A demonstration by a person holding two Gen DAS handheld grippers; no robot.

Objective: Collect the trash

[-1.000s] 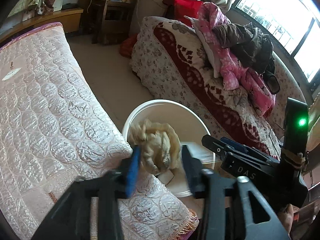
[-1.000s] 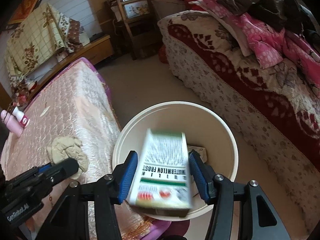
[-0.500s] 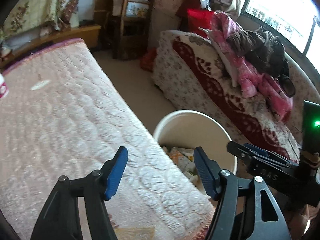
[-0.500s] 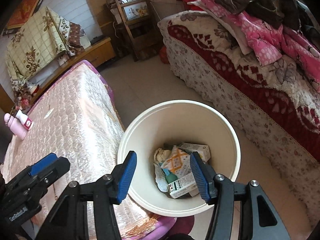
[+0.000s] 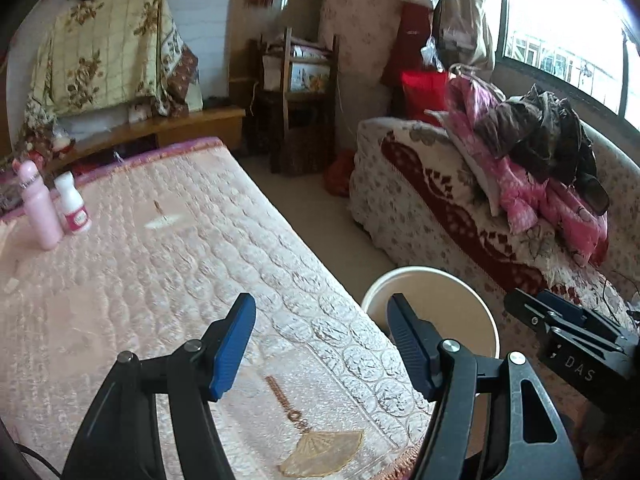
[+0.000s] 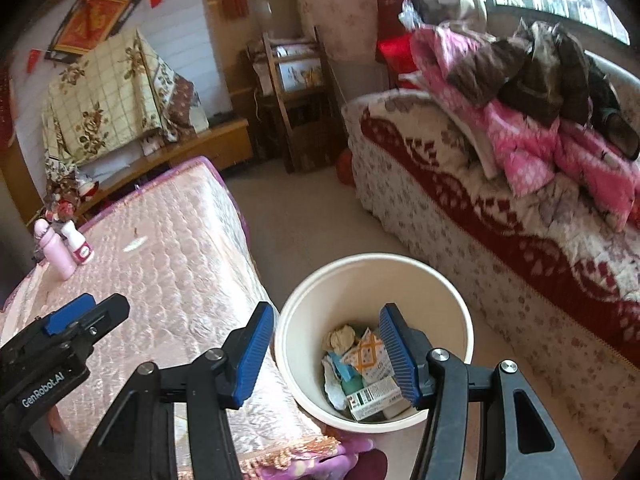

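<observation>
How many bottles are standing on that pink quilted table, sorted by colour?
Pink bottle: 1
White bottle with a pink label: 1
Total: 2, standing side by side at the far left of the table.

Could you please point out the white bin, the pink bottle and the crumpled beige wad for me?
white bin (image 6: 460,304): right wrist view, on its inner wall.
pink bottle (image 5: 40,216): left wrist view, on its body.
crumpled beige wad (image 6: 340,338): right wrist view, on its top, inside the bin.
</observation>
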